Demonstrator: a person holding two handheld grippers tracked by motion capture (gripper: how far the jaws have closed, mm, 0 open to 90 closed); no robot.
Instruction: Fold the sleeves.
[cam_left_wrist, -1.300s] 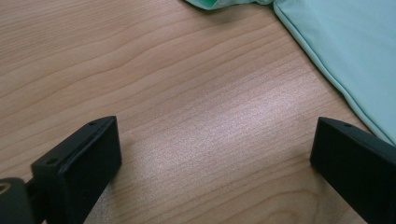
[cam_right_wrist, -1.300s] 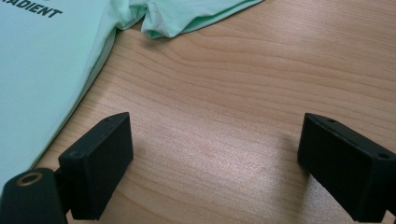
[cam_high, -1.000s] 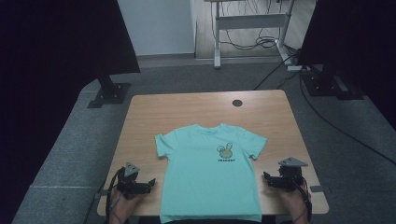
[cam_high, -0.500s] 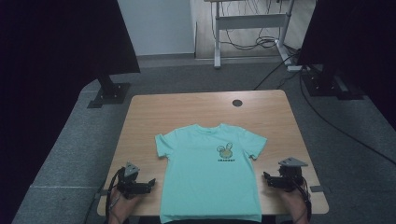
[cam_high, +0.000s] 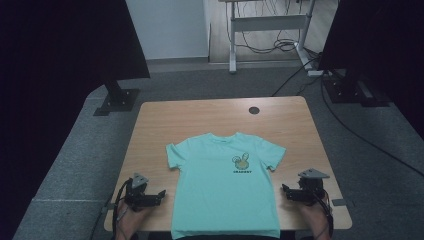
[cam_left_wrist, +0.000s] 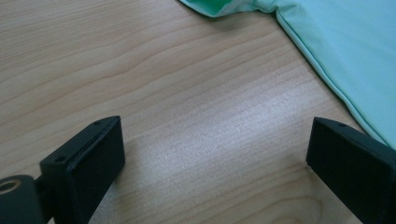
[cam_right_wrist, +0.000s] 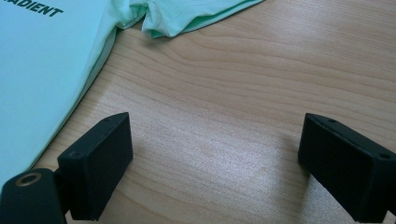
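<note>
A mint-green shirt (cam_high: 225, 185) lies flat on the table (cam_high: 200, 117), front up, collar toward the far side and hem at the near edge, slightly hanging over it. It has a small print on the chest with dark lettering under it. Both sleeves are spread out to the sides.

My left gripper (cam_high: 161, 194) sits on the table near the near edge, just left of the shirt's side seam, pointing right toward the cloth. Its jaws are spread wide with nothing between them but bare wood. In my left gripper view (cam_left_wrist: 215, 154) the shirt's edge (cam_left_wrist: 336, 51) runs past my right jaw, close to it; I cannot tell whether they touch. The left sleeve lies farther off at the top.

My right gripper (cam_high: 285, 192) sits on the other side, just right of the shirt, pointing left toward it. Its jaws too are wide apart and grip nothing. In my right gripper view (cam_right_wrist: 215, 154) the shirt's side (cam_right_wrist: 46, 60) lies next to my left jaw, and the right sleeve is bunched a little beyond it.

A dark round cap (cam_high: 254, 110) sits in the table near the far edge, well apart from the shirt.
</note>
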